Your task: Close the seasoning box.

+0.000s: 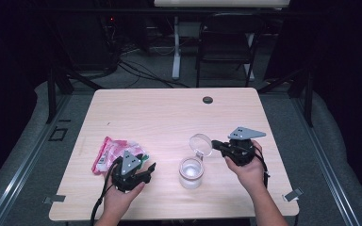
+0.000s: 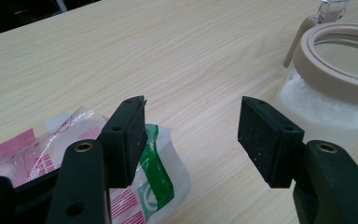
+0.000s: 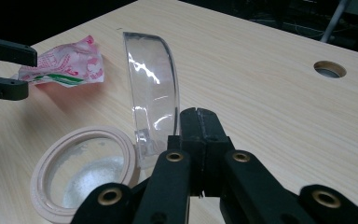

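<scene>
high view: jar [image 1: 191,173] mid-table, bare wood beyond, bag [image 1: 115,153] near left edge

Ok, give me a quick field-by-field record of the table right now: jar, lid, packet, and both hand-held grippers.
jar: glass jar, upright near the table's front edge, mouth open, white grains inside
lid: clear hinged lid, swung up and back
packet: pink, white and green plastic packet, lying left of the jar
left hand-held gripper: jaws open, nothing between them, beside the packet
right hand-held gripper: jaws shut, right beside the lid; a grip on it can't be made out
table: light wood
</scene>
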The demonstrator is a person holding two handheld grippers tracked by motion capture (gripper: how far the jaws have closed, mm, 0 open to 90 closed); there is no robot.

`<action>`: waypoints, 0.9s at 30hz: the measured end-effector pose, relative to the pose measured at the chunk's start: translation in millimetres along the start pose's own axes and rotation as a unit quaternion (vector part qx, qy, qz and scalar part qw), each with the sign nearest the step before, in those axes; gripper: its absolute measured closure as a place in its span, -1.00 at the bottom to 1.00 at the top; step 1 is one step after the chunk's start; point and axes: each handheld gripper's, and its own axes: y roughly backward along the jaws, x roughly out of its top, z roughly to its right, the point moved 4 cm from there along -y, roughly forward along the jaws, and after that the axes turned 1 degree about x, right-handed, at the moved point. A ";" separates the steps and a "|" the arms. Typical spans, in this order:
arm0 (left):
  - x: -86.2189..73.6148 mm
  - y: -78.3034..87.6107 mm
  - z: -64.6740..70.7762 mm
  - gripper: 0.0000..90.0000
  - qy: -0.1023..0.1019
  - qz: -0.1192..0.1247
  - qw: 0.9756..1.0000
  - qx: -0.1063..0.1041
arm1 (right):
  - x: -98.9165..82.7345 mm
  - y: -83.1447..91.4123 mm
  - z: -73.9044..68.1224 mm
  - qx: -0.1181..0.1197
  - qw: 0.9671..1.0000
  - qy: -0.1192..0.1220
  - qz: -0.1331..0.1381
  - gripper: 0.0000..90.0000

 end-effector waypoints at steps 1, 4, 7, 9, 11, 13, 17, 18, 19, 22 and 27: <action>0.0 0.1 0.0 -0.08 0.000 0.000 1.000 0.000 | 0.0 -0.1 -0.1 0.000 1.000 0.000 0.000 1.00; 0.0 0.1 -0.3 -0.08 0.000 0.000 1.000 0.000 | 0.1 -0.1 -0.3 0.000 1.000 0.000 0.000 1.00; 0.1 0.1 -0.1 -0.08 0.000 0.000 1.000 -0.001 | 0.2 -0.2 -1.0 0.001 1.000 0.001 -0.001 1.00; 0.2 0.1 0.0 -0.08 0.001 0.000 1.000 -0.002 | 0.3 -0.6 -2.0 0.002 1.000 0.002 0.000 1.00; 0.2 0.1 0.1 -0.08 0.001 0.000 1.000 -0.002 | 0.5 -0.8 -3.1 0.003 1.000 0.004 -0.001 1.00; 0.2 0.1 -0.2 -0.08 0.001 0.000 1.000 -0.002 | 0.9 -0.9 -4.3 0.003 1.000 0.006 0.000 1.00; 0.3 -0.2 -0.7 -0.08 0.002 0.000 1.000 -0.002 | 1.7 -0.1 -6.9 0.005 1.000 0.007 0.002 1.00; 0.4 -0.4 -0.8 -0.08 0.002 0.000 1.000 -0.002 | 1.8 0.0 -7.3 0.005 1.000 0.007 0.002 1.00; 0.5 -0.5 -1.0 -0.08 0.002 0.000 1.000 -0.002 | 1.8 0.3 -8.0 0.006 1.000 0.008 0.002 1.00; 1.2 -0.8 -1.4 -0.08 0.004 0.001 1.000 -0.002 | 1.9 1.0 -9.6 0.005 1.000 0.011 0.002 1.00; 2.7 -1.6 -1.9 -0.08 0.002 0.003 1.000 -0.003 | 1.7 1.6 -13.2 0.008 1.000 0.015 0.002 1.00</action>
